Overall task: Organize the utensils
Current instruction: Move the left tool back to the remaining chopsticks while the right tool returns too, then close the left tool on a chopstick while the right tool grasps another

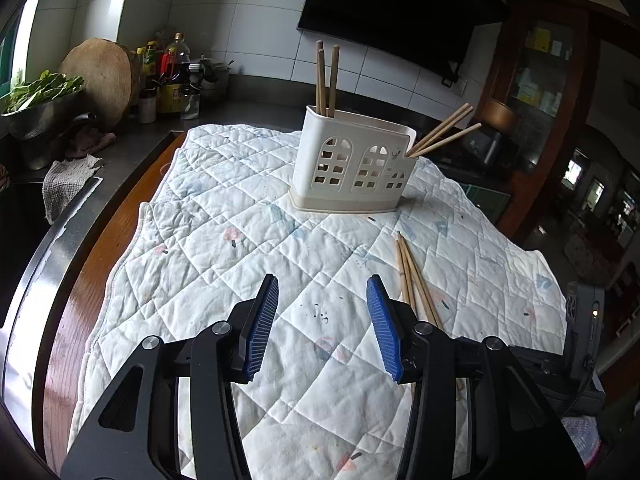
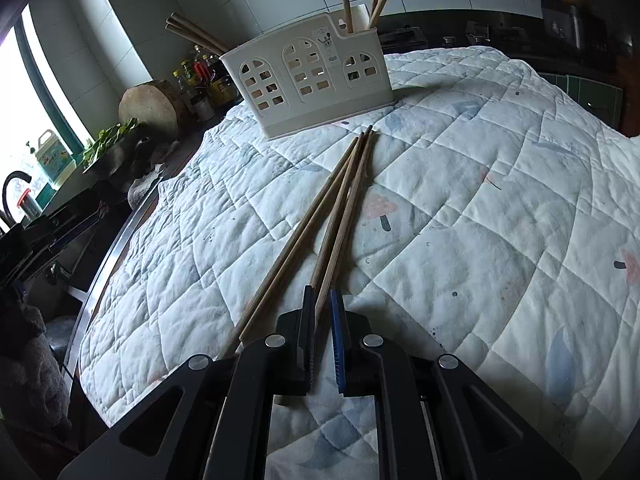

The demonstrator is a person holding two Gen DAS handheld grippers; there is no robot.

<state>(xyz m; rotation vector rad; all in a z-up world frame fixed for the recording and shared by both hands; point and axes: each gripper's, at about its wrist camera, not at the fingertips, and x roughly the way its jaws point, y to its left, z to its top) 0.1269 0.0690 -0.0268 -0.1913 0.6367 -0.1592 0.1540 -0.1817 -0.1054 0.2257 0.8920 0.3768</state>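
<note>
Chopsticks, slim round sticks of pale wood, are what is being sorted, and some are already stowed. Going left to right in the left wrist view: three of them stand upright [image 1: 326, 80] in the left end of the cream plastic holder with arched, window-like cut-outs [image 1: 352, 164], three more lean outward [image 1: 444, 136] from its right end, and the holder's middle compartment looks empty from here. That puts the job roughly partway: a loose bunch [image 1: 414, 280] remains lying on the white quilted cloth with faded prints [image 1: 208, 248], in front of the holder and to its right, tips pointing toward it. The right wrist view suggests about four sticks in that bunch, though they overlap and the exact count is hard to read.

The left gripper [image 1: 323, 320] hangs over bare cloth with its blue ribbed pads partly apart and nothing between them; the loose bunch runs just beside its right finger and passes behind it.

In the right wrist view the right gripper [image 2: 322, 312] is down at the near ends of the bunch [image 2: 340, 208], jaws drawn in tight around one or two sticks at the right of it, while the left pair lies just outside the left finger. The holder [image 2: 312, 80] stands beyond the far tips. Judging by this, lifting and dropping these last sticks in is what remains.
</note>
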